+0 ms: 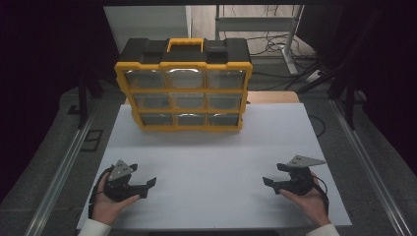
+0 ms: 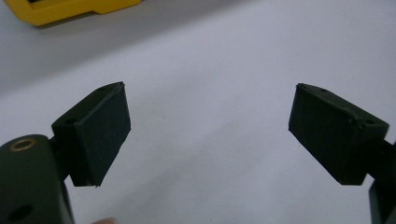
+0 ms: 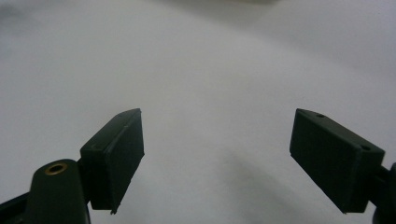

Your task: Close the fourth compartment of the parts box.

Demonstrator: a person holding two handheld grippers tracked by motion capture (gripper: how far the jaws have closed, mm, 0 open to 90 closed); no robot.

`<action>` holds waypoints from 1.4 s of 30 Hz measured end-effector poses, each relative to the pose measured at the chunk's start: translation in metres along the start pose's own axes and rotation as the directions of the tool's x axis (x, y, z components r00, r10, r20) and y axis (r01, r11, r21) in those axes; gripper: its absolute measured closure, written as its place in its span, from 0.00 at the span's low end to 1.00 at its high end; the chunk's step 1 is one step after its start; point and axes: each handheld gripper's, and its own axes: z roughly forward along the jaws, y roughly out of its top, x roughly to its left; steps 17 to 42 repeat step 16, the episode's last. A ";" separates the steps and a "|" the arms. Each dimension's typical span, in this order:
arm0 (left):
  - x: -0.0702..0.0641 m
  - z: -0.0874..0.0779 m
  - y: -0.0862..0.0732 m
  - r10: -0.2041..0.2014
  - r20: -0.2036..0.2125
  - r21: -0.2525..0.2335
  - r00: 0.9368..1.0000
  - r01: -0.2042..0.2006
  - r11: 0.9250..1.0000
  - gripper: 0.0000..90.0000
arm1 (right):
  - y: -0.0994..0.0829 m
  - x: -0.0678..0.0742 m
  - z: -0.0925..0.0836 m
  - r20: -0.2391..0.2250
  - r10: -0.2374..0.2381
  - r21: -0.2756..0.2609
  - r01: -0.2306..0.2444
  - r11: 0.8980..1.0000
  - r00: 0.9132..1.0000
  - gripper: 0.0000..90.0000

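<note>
High view: yellow-framed organizer case (image 1: 184, 93) stands upright, handle (image 1: 185, 44) on top.

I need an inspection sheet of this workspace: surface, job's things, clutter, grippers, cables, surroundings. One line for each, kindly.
Surface: white sheet covering the table, bare in the near half.
Job's things: yellow and black organizer case at the far edge, tilted back, with three rows of three clear-fronted compartments; contents cannot be told.
Clutter: nothing seen.
Grippers: left gripper and right gripper low over the near corners, jaws open, nothing between them.
Cables: loose cables on the floor behind the table.
Surroundings: metal rails along both sides, a frame leg behind, dark at the sides.
</note>
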 end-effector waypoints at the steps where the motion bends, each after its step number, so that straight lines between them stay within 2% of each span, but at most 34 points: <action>1: -0.001 0.000 0.000 0.005 0.002 0.001 1.000 -0.005 1.000 0.14 | 0.000 0.000 0.000 0.001 -0.001 0.000 0.001 1.000 1.000 0.20; 42: -0.001 0.004 0.002 0.006 0.007 0.010 1.000 -0.007 1.000 0.15 | -0.001 0.001 -0.001 0.007 -0.003 0.006 0.003 1.000 1.000 0.20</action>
